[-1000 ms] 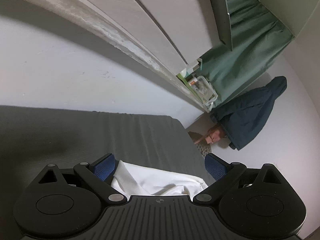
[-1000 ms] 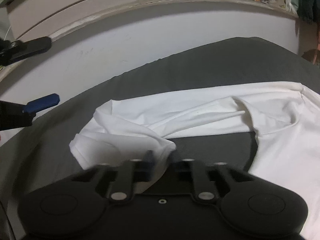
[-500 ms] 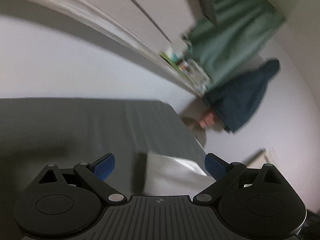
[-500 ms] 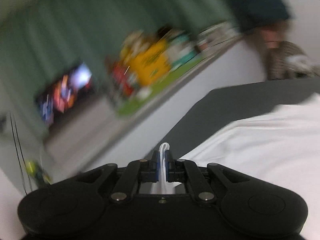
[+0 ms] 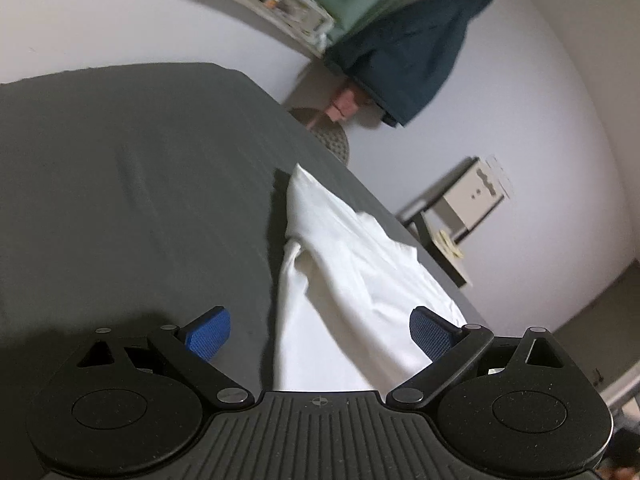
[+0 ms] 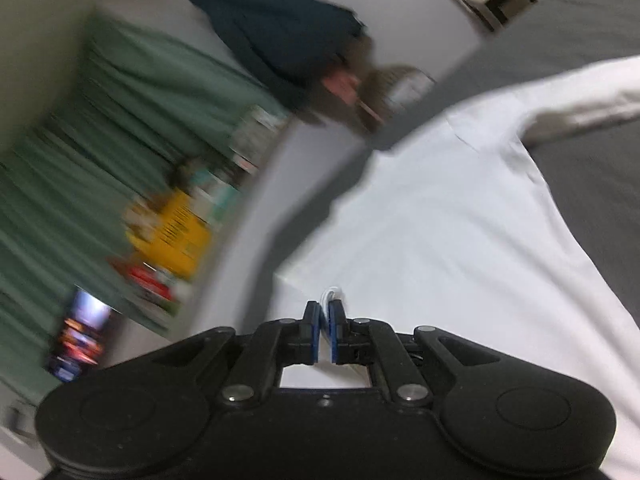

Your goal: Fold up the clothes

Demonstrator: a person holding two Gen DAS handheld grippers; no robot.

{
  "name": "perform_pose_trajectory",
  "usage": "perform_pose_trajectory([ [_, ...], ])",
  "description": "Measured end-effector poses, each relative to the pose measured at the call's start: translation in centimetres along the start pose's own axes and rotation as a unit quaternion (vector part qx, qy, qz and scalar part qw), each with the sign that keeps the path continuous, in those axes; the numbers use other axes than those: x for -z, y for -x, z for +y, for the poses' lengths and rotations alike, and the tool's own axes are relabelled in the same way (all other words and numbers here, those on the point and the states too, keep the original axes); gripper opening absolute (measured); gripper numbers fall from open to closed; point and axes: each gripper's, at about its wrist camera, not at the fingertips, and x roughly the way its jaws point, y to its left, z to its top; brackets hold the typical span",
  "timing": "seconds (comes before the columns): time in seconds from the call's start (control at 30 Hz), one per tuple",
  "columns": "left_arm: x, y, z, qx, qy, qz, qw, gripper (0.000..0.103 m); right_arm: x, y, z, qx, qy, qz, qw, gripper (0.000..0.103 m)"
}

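Observation:
A white shirt (image 5: 344, 276) lies on the dark grey bed sheet (image 5: 120, 184), stretched toward the far corner of the bed. My left gripper (image 5: 320, 330) hovers over its near part, wide open, blue pads on either side of the cloth and nothing pinched. In the right wrist view the same white shirt (image 6: 452, 248) spreads out flat, one sleeve (image 6: 580, 104) reaching to the upper right. My right gripper (image 6: 325, 320) is shut on a fold of the shirt's edge, a bit of white cloth poking out between the blue pads.
A dark blue jacket (image 5: 408, 48) hangs on the far wall, above a woven basket (image 5: 332, 136). A small table (image 5: 444, 216) stands past the bed's right edge. A shelf with boxes (image 6: 176, 232) and a green curtain (image 6: 80, 132) run along the bed's far side.
My right gripper lifted a pinch of the shirt and swung it fast, turning toward the shelf and curtain. The left gripper stayed open and tilted down, more of the shirt now between its fingers.

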Motion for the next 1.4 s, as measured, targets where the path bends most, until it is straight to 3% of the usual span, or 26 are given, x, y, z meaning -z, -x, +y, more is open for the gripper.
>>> perform_pose_trajectory([
  [0.07,0.3,-0.4,-0.4,0.014,-0.006,0.005,0.9999,0.097,-0.5,1.3,-0.2,-0.008,-0.011,-0.017,1.000,0.006],
  [0.2,0.8,-1.5,-1.5,0.035,-0.038,0.021,0.9984,0.097,-1.1,-0.1,-3.3,0.088,-0.044,0.032,0.995,0.006],
  [0.3,1.3,-2.2,-3.2,0.006,-0.115,0.023,0.9931,0.097,-0.6,-1.6,-5.7,0.135,-0.048,0.050,0.988,0.006],
  [0.33,1.6,-2.3,-4.0,-0.012,-0.154,0.017,0.9878,0.097,-0.6,-2.0,-6.1,0.142,-0.051,0.051,0.987,0.006],
  [0.4,2.2,-2.2,-5.6,-0.053,-0.241,-0.001,0.9690,0.097,-0.9,-2.0,-5.9,0.102,-0.077,0.052,0.990,0.006],
  [0.5,3.3,-2.3,-7.3,-0.105,-0.348,-0.012,0.9317,0.097,-1.3,-2.1,-2.5,0.047,-0.071,0.079,0.993,0.006],
  [0.6,3.4,-2.8,-7.2,-0.116,-0.351,0.004,0.9289,0.097,-1.3,-2.7,2.2,-0.008,-0.020,0.113,0.993,0.006],
  [0.63,3.4,-3.0,-7.1,-0.120,-0.351,0.010,0.9287,0.097,-1.3,-2.7,3.5,-0.040,-0.012,0.114,0.993,0.006],
  [0.7,3.1,-3.0,-6.9,-0.127,-0.342,0.013,0.9309,0.097,-1.8,-2.5,3.9,-0.055,-0.014,0.090,0.994,0.006],
  [0.73,2.9,-2.9,-6.8,-0.130,-0.338,0.014,0.9321,0.097,-2.2,-2.6,3.3,-0.029,-0.005,0.067,0.997,0.006],
  [0.8,2.9,-3.2,-6.5,-0.133,-0.330,0.017,0.9344,0.097,-2.8,-3.4,0.3,0.090,0.017,0.030,0.995,0.006],
  [0.93,3.2,-4.0,-6.0,-0.135,-0.316,0.021,0.9387,0.097,-1.9,-6.5,-7.7,0.232,-0.025,0.066,0.970,0.006],
  [1.03,3.5,-4.4,-5.9,-0.143,-0.321,0.024,0.9359,0.097,-1.0,-7.0,-9.2,0.240,-0.040,0.084,0.966,0.006],
  [1.13,3.6,-4.4,-6.0,-0.155,-0.331,0.019,0.9306,0.097,-1.0,-7.6,-8.2,0.253,-0.025,0.080,0.964,0.010],
  [1.2,3.6,-4.3,-6.1,-0.171,-0.340,0.004,0.9249,0.097,-0.9,-7.1,-7.6,0.259,0.004,0.080,0.963,0.022],
  [1.33,3.0,-5.0,-6.5,-0.212,-0.357,-0.022,0.9095,0.097,-0.6,-6.1,-6.3,0.270,0.068,0.079,0.957,0.032],
  [1.4,2.5,-5.5,-6.9,-0.219,-0.372,-0.032,0.9016,0.097,-0.6,-6.0,-6.2,0.273,0.087,0.082,0.955,0.042],
])
